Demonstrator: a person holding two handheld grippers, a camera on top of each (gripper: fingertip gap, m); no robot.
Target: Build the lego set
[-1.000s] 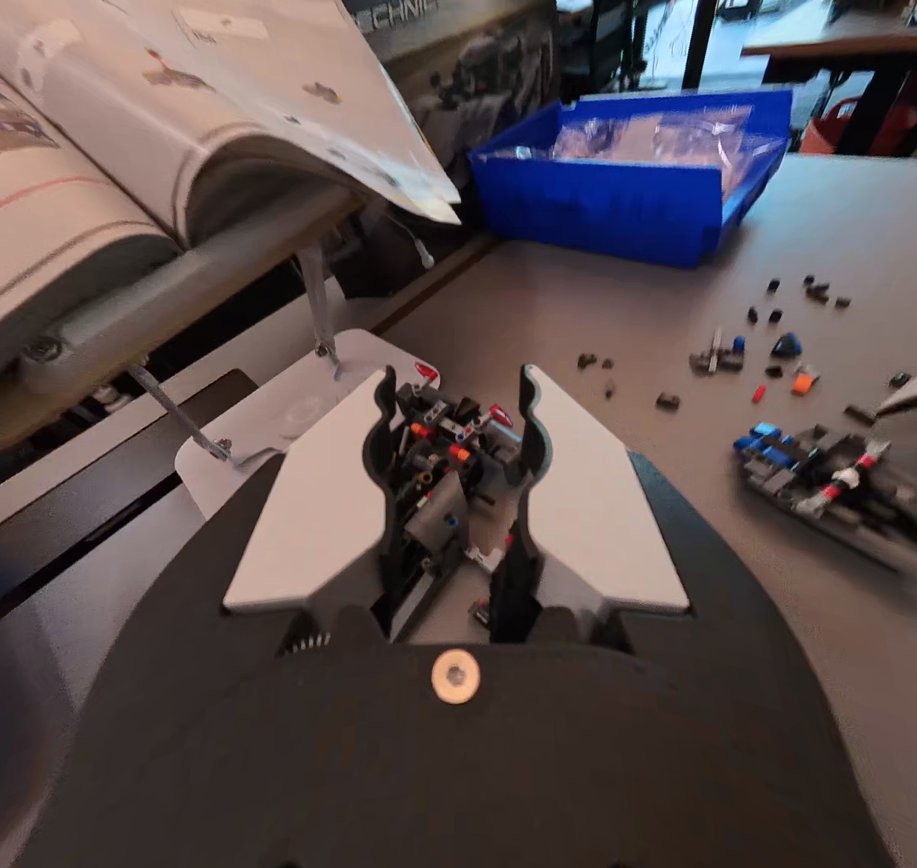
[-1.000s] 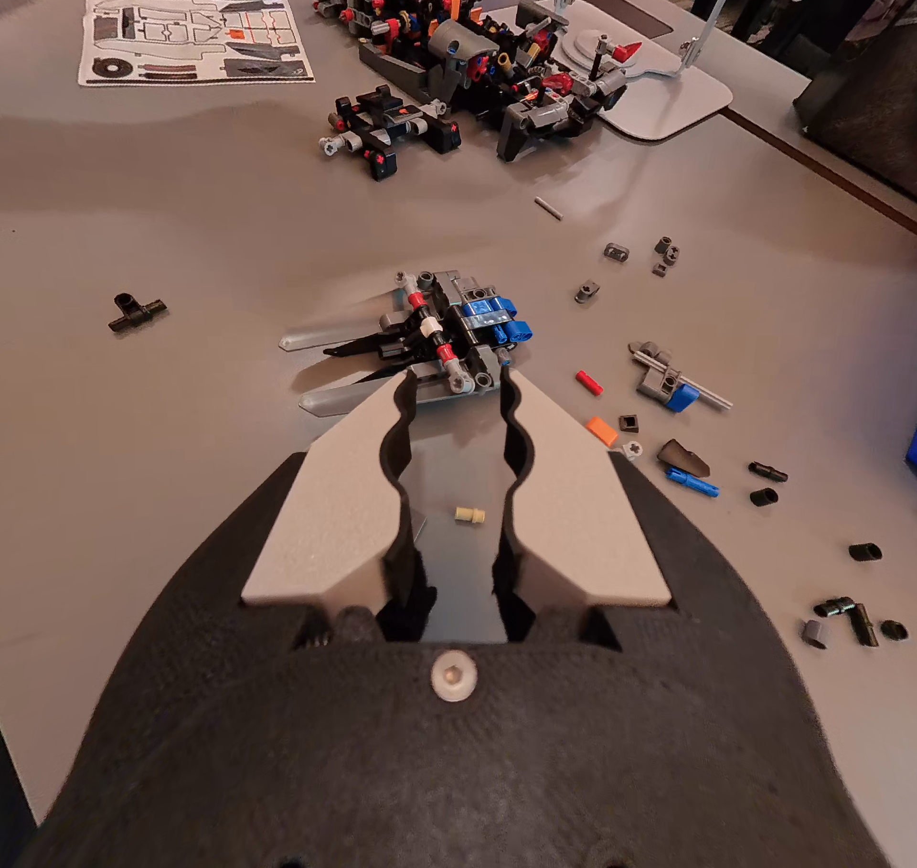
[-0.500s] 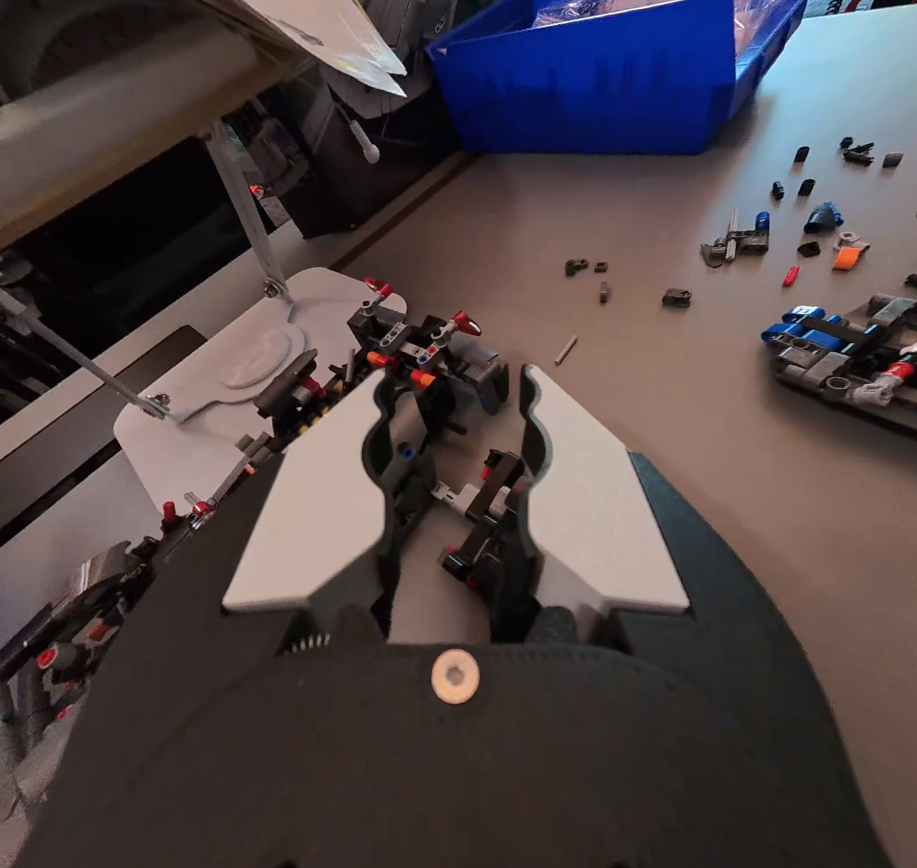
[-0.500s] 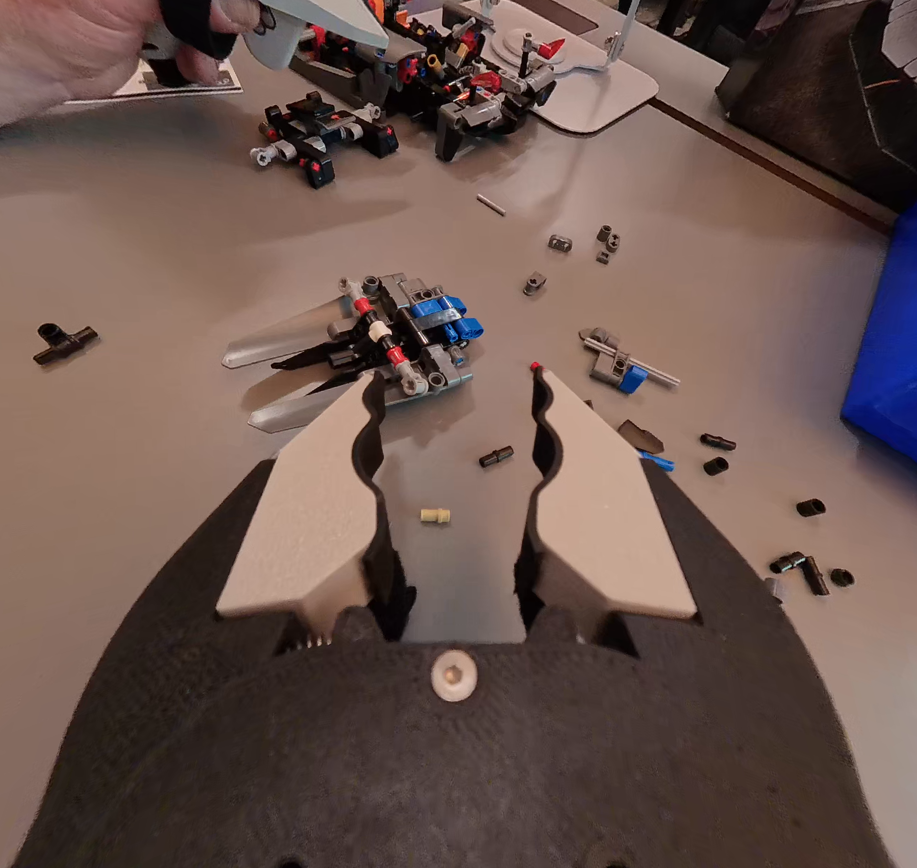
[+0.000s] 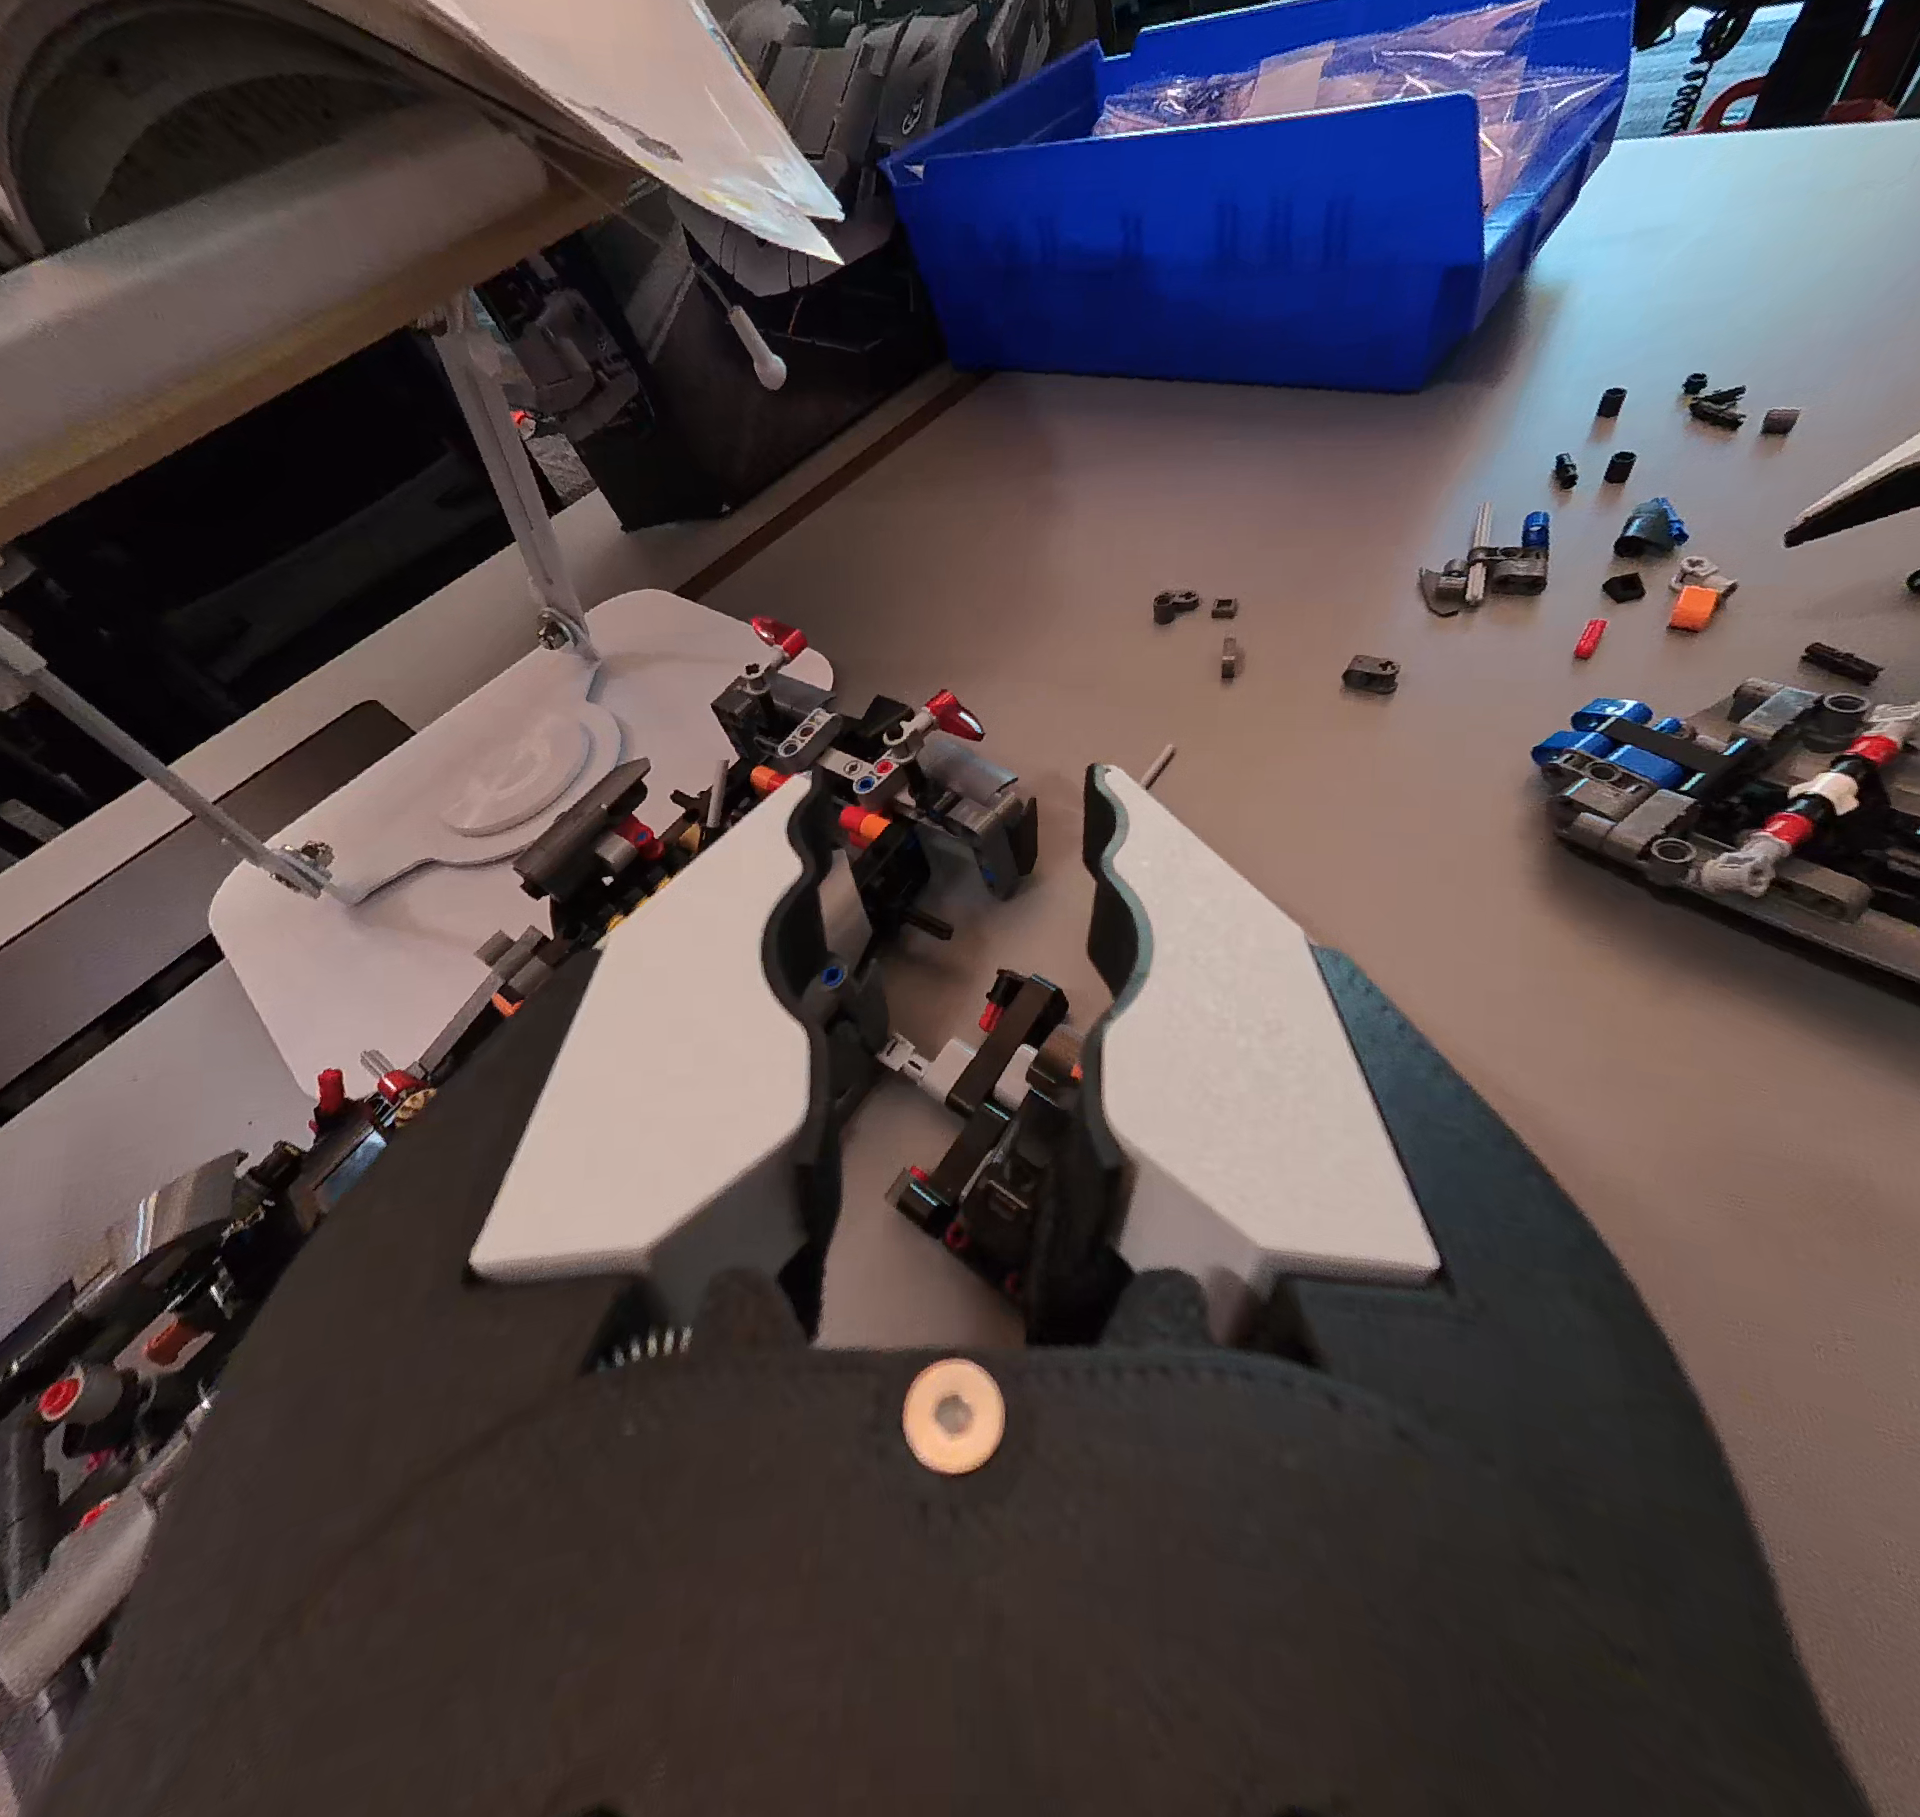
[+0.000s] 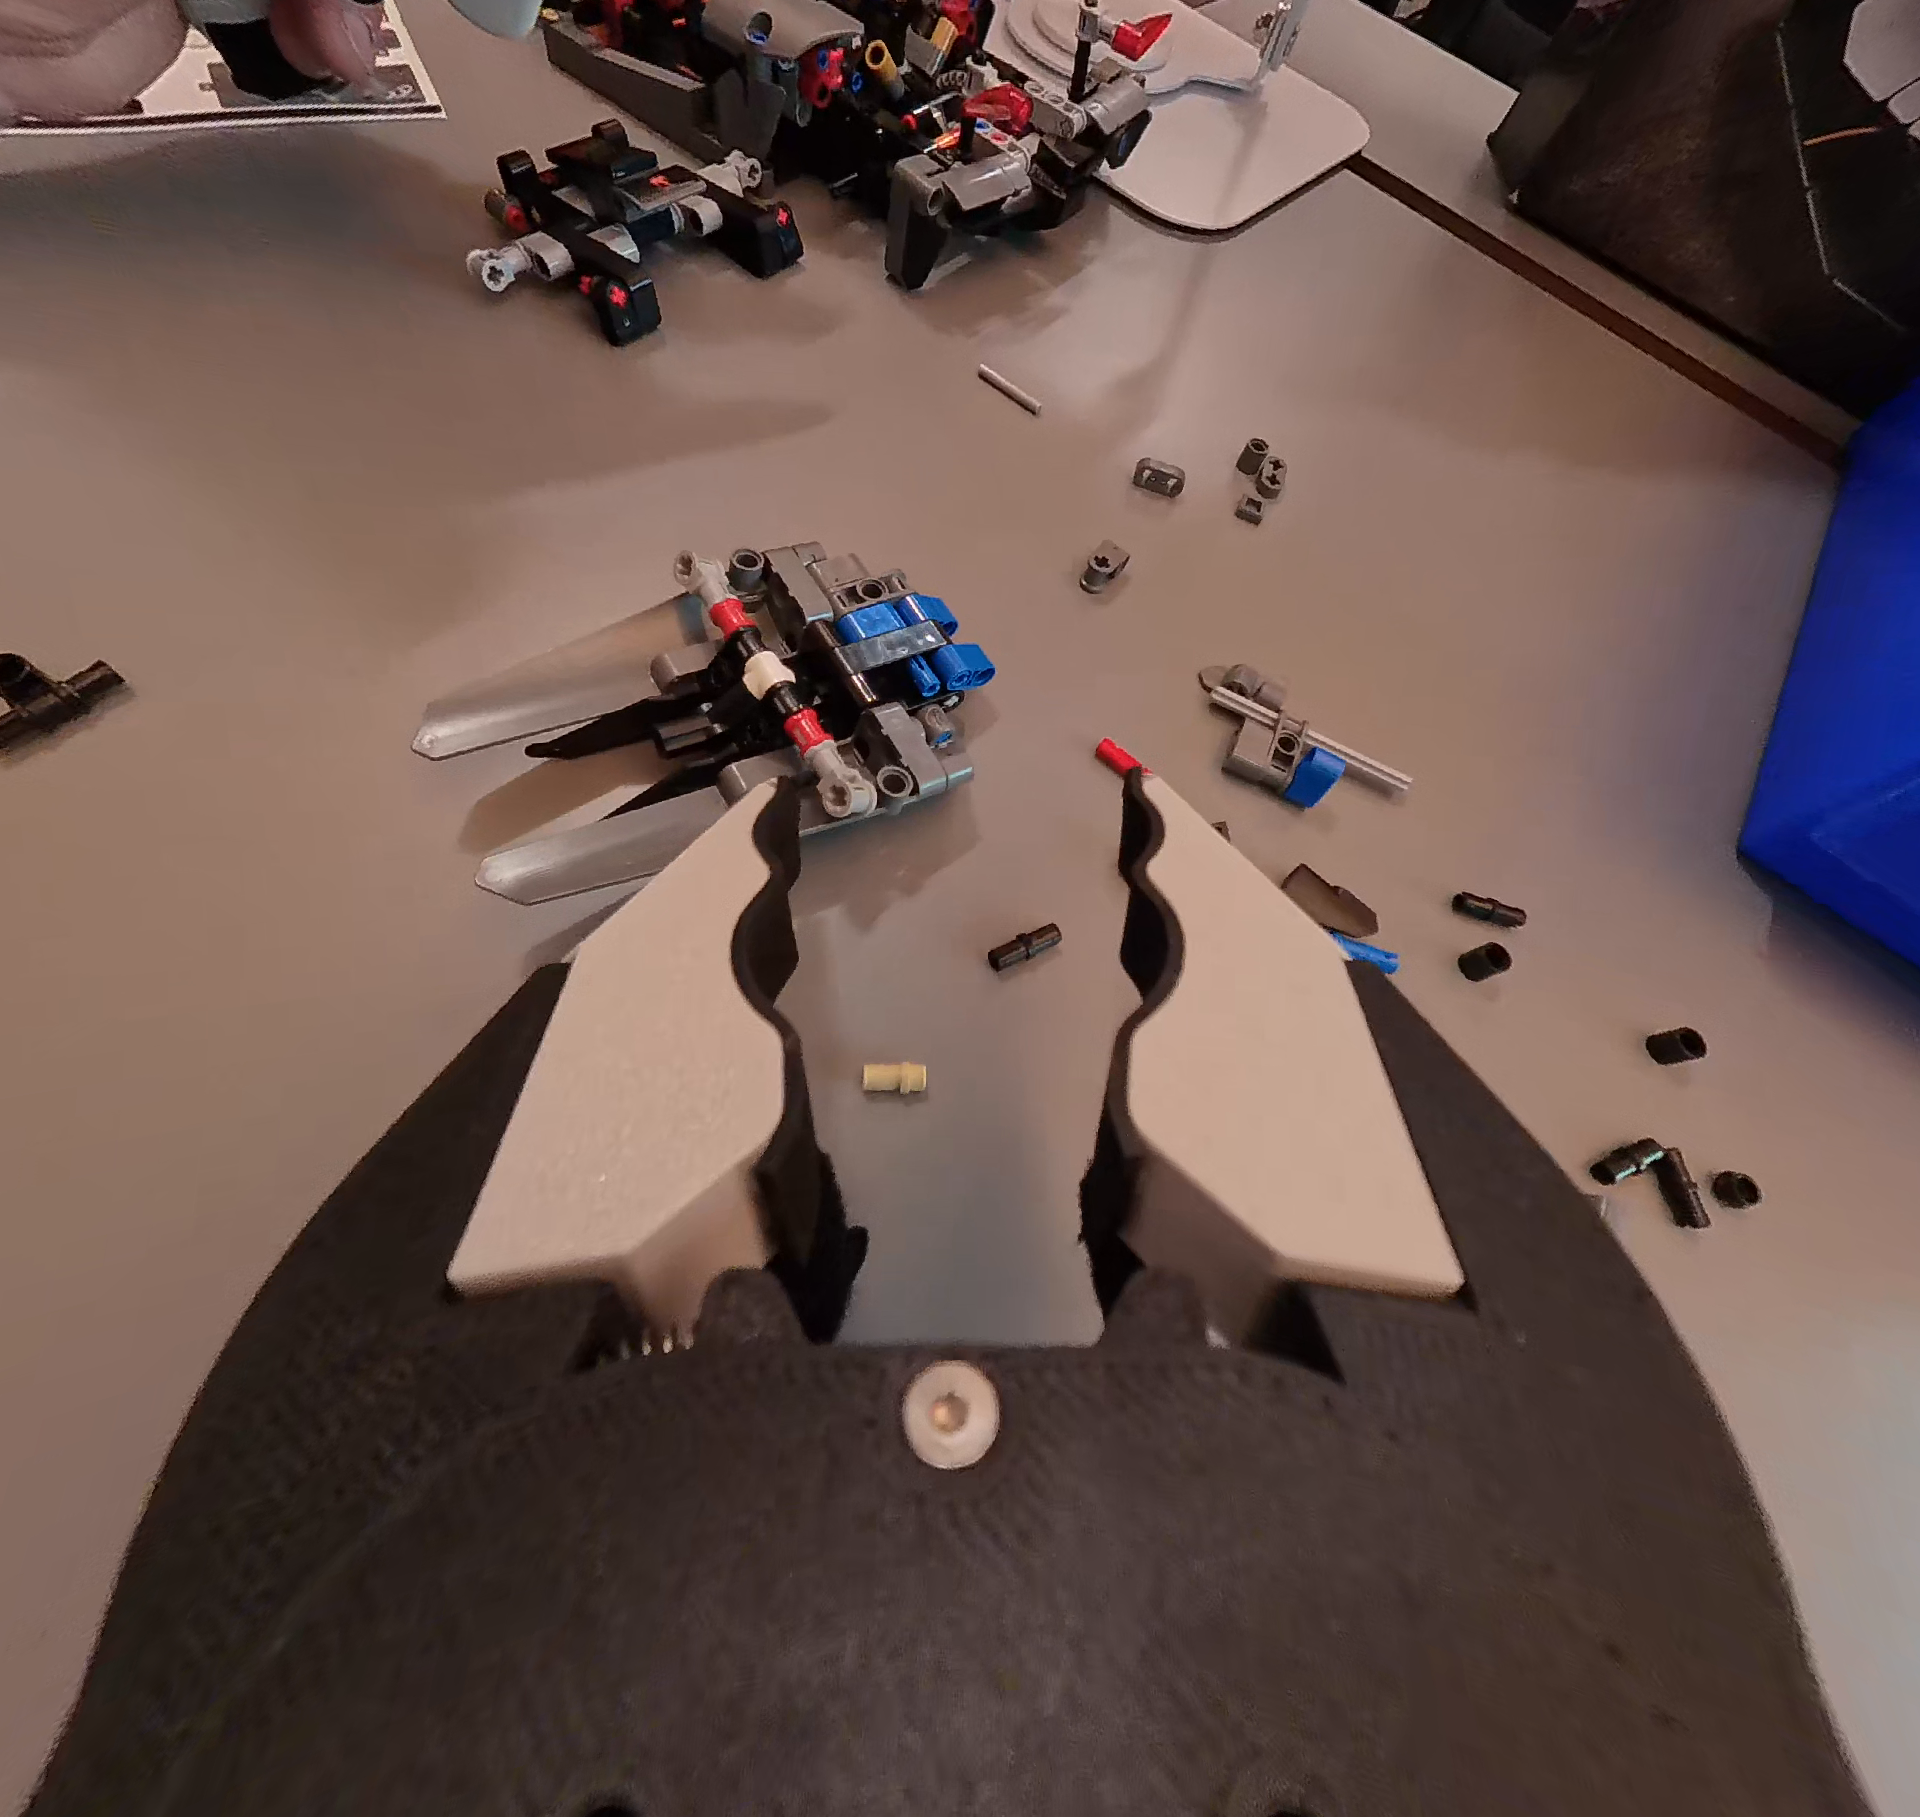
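My left gripper is open and hovers low over the front end of the big grey, black and red chassis. A small black sub-assembly lies on the table between its fingers, untouched. My right gripper is open and empty over the table. A tan pin and a black pin lie between its fingers. A winged sub-assembly with blue parts lies just past its left fingertip. The chassis and the black sub-assembly show at the far side.
A blue bin stands at the back. A white book stand base and the open instruction book are at the left. Loose small parts lie to the right, a black T-piece and a sticker sheet to the left. A hand holds the left gripper. To reach the black T-piece in a straight line is about 15 centimetres for my right fingers, about 20 centimetres for my left.
My left gripper has come down over the chassis and tilted toward the table. My right gripper has opened wider, and a black pin now lies between its fingers.
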